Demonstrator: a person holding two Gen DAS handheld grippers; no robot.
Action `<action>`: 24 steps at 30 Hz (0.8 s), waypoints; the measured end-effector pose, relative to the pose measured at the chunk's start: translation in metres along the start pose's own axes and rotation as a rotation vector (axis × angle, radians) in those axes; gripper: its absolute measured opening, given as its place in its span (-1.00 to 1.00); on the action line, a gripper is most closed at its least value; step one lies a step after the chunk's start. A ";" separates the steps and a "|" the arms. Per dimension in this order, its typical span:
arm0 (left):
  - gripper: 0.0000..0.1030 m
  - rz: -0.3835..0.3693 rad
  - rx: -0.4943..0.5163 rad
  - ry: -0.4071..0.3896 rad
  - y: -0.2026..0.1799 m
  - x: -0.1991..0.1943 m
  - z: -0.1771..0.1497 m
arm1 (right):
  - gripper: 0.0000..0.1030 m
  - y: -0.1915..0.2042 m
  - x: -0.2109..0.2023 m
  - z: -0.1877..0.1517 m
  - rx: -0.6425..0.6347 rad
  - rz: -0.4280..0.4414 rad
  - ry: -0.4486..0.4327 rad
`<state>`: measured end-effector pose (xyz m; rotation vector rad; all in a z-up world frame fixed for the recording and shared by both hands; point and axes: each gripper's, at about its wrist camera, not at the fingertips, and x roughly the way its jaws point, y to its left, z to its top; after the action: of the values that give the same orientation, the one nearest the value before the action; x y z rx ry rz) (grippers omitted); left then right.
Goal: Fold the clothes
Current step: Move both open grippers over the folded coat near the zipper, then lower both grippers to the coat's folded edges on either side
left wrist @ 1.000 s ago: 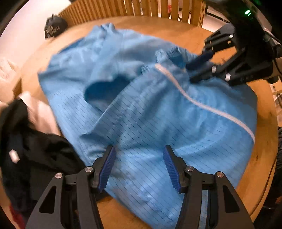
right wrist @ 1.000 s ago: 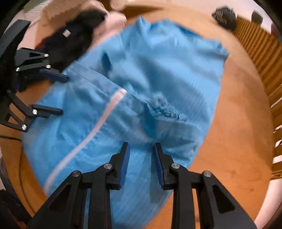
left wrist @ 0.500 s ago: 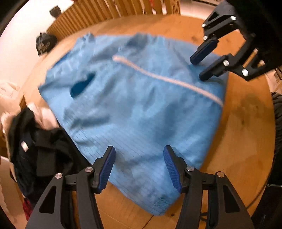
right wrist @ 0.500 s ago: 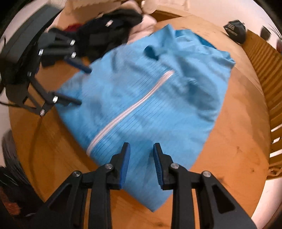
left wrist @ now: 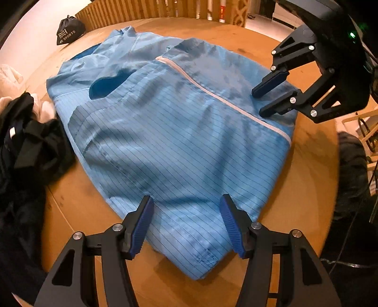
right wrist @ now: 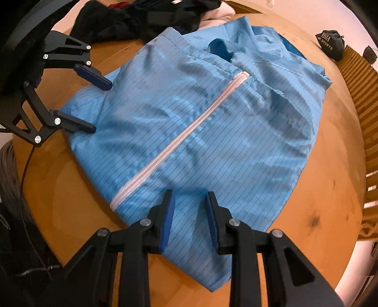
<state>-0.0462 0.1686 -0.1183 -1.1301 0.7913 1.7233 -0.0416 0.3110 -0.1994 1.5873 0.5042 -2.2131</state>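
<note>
— Blue jacket (left wrist: 179,141) first: where is it?

— Spread on the round wooden table (left wrist: 307,189), its hem under and just ahead of both grippers, its white zipper (right wrist: 179,139) running away from the right gripper (right wrist: 189,212) towards the collar.

— And the grippers?

— The left gripper (left wrist: 186,219) stands half open over the hem, cloth showing between the blue pads, nothing pinched. The right gripper has a narrower gap and also sits over the hem; whether its tips touch the fabric I can't quite say, but it seems to hold nothing.

— What's around?

— To the left gripper's left, a heap of dark clothes (left wrist: 26,146) butts against the jacket's edge. Far ahead of it, a small black drawstring bag (left wrist: 69,31) lies at the table's rim, well apart from the jacket, beside a slatted wooden railing (left wrist: 141,13).
</note>
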 end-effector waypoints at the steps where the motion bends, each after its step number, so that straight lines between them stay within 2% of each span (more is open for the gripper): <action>1: 0.10 -0.007 0.004 -0.002 -0.007 -0.002 -0.004 | -0.48 0.004 -0.004 -0.007 -0.003 0.008 0.006; 6: 0.10 -0.028 0.050 -0.011 -0.024 -0.010 -0.013 | -0.48 0.027 -0.026 -0.035 -0.045 -0.001 0.014; 10: 0.09 0.069 0.164 -0.057 -0.038 -0.033 -0.026 | -0.47 0.032 -0.063 -0.060 -0.073 -0.064 -0.078; 12: 0.09 0.094 0.244 -0.068 -0.034 -0.041 -0.032 | -0.34 0.030 -0.084 -0.081 -0.077 -0.061 -0.140; 14: 0.10 0.099 0.316 -0.056 -0.043 -0.045 -0.040 | 0.05 0.038 -0.097 -0.102 -0.081 -0.073 -0.188; 17: 0.10 0.096 0.380 -0.030 -0.071 -0.047 -0.049 | 0.06 0.044 -0.099 -0.123 -0.088 -0.105 -0.226; 20: 0.10 0.091 0.384 -0.021 -0.065 -0.040 -0.043 | 0.06 0.033 -0.088 -0.120 -0.055 -0.081 -0.209; 24: 0.10 0.109 0.411 -0.009 -0.065 -0.029 -0.037 | 0.06 0.022 -0.068 -0.096 -0.065 -0.073 -0.182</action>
<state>0.0319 0.1521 -0.1076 -0.8101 1.1568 1.5554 0.0685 0.3446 -0.1658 1.3382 0.5821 -2.3417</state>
